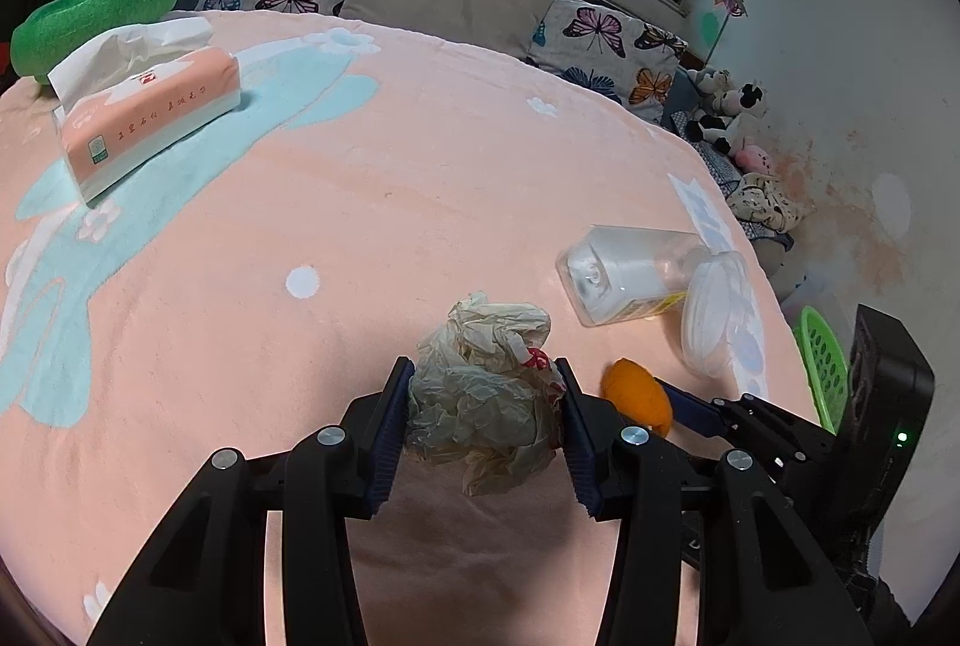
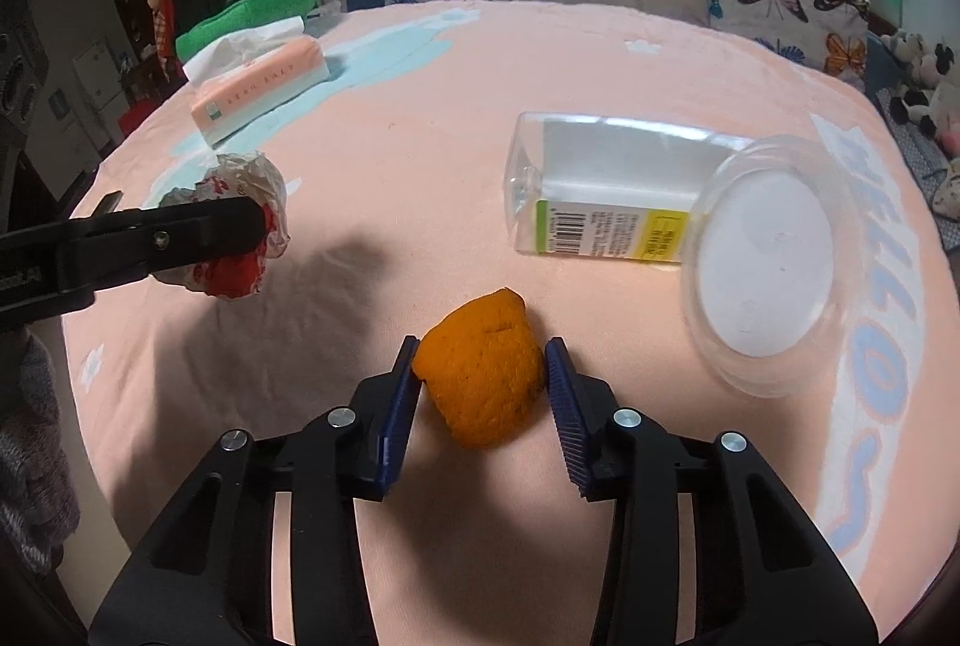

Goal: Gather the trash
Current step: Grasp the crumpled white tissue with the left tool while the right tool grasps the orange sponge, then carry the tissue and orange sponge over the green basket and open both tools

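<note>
While both hands are working over the pink blanket point(image 1: 420, 178), the left gripper point(image 1: 486, 406) is clamping a crumpled wrapper point(image 1: 486, 394) at the near left, with both pads pressing its sides. Just to the right, the right gripper point(image 2: 480, 382) is closing on an orange peel point(image 2: 483, 376), and its pads are touching both sides of the peel.

I think two things could go wrong. The wrapper is springy, so it may be slipping out if the hand swings fast. The peel is curved and thin, so it could be folding or popping out under the squeeze.

I am counting one wrapper, one peel, one clear bottle point(image 2: 606, 184) lying far right, one clear lid point(image 2: 768, 262) leaning on it, and one tissue pack point(image 1: 150, 118) far left.
</note>
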`<move>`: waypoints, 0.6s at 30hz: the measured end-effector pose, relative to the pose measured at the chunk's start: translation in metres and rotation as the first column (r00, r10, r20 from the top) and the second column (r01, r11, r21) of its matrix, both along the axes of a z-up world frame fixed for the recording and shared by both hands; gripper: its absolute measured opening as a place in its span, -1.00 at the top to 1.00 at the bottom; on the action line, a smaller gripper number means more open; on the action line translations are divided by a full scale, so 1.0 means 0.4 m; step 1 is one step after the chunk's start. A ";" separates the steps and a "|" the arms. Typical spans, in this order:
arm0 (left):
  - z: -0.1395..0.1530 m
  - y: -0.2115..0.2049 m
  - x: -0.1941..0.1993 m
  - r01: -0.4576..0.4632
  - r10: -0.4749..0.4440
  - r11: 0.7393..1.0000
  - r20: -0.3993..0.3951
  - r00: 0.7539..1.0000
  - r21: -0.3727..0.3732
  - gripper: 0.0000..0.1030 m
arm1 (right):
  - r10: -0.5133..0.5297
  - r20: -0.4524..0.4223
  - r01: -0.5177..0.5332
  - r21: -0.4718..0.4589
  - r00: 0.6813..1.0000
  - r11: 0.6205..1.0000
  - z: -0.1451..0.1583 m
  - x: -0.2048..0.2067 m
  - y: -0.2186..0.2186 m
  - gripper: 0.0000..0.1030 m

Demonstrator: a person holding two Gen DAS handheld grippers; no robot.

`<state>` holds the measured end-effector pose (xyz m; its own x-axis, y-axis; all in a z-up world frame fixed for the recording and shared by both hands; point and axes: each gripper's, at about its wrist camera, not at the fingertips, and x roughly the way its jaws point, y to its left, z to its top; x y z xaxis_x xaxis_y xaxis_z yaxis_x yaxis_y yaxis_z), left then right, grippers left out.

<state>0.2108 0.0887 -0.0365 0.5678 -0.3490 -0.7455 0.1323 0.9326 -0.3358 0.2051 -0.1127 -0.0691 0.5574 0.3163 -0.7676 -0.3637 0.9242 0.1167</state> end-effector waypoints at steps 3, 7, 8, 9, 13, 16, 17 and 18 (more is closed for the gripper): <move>0.008 -0.016 -0.015 0.008 -0.008 1.000 0.006 1.000 0.002 0.13 | -0.001 0.014 0.001 0.009 1.000 1.000 0.015 -0.022 -0.022 0.21; 0.020 -0.039 -0.028 0.022 -0.022 1.000 0.014 1.000 0.000 0.13 | -0.007 0.030 0.007 0.017 1.000 1.000 0.033 -0.052 -0.049 0.21; 0.022 -0.046 -0.030 0.025 -0.025 1.000 0.015 1.000 0.000 0.13 | -0.009 0.032 0.008 0.018 0.999 1.000 0.036 -0.058 -0.054 0.21; 0.025 -0.056 -0.035 0.030 -0.030 1.000 0.017 0.999 0.001 0.13 | -0.011 0.035 0.010 0.019 0.999 1.000 0.038 -0.065 -0.062 0.21; 0.036 -0.087 -0.050 0.044 -0.044 0.999 0.021 0.999 0.003 0.13 | -0.025 0.048 0.024 0.027 0.999 0.999 0.052 -0.096 -0.099 0.21; 0.042 -0.118 -0.059 0.059 -0.059 0.998 0.023 0.998 0.004 0.13 | -0.040 0.056 0.038 0.031 0.998 0.999 0.059 -0.117 -0.129 0.21; 0.044 -0.133 -0.062 0.067 -0.068 0.998 0.023 0.997 0.004 0.13 | -0.045 0.056 0.043 0.033 0.997 0.999 0.060 -0.123 -0.139 0.21; 0.046 -0.143 -0.064 0.073 -0.074 0.997 0.024 0.997 0.004 0.13 | -0.053 0.057 0.051 0.034 0.997 0.998 0.062 -0.131 -0.154 0.21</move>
